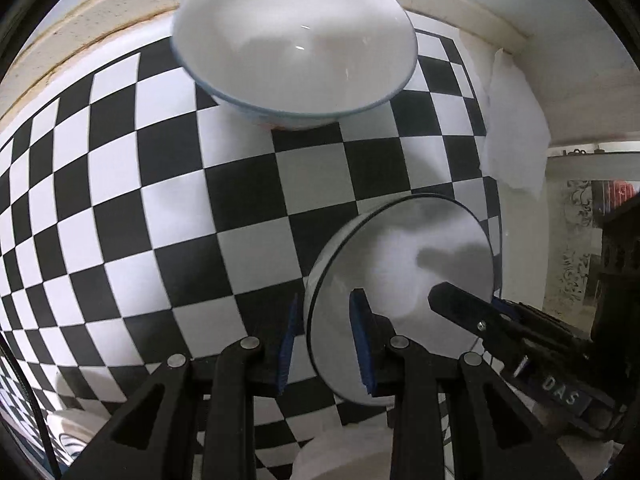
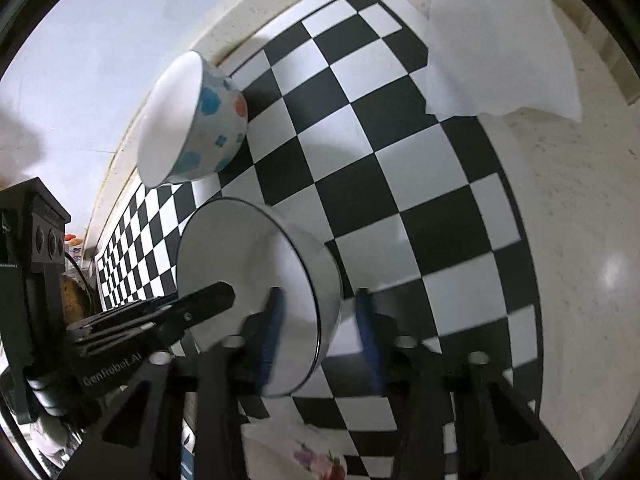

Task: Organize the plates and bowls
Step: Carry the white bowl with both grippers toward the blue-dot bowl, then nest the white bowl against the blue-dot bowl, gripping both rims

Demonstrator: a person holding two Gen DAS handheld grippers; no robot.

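Black-and-white checkered matting (image 1: 168, 184) is covering the pale speckled tabletop (image 2: 580, 240), which is running up against a plain light wall (image 2: 92, 40). At the back of the matting, close to the wall, a white bowl with blue and orange spots (image 2: 200, 120) is sitting; the left wrist view is showing its white inside and thin blue rim. A sheet of white tissue paper (image 2: 500, 52) is lying over the matting's far corner.

Both tools are straddling one white bowl with a thin black rim (image 1: 404, 276), each taking an opposite side of its rim. The left tool (image 1: 326, 344) is standing with one blue pad inside the bowl and one outside against its wall, its fingers at a narrow spread; the bowl looks tipped between them, though the fisheye is making it hard to say whether the pads are truly pinching the wall. The right tool (image 2: 318, 332) is reaching in likewise, its inner pad inside the bowl and its outer blue pad (image 2: 366, 332) standing clear of the wall with matting showing between, so its fingers are set fairly wide.

Near the bottom edge of the right wrist view, a floral-patterned dish (image 2: 316, 460) is partly showing.
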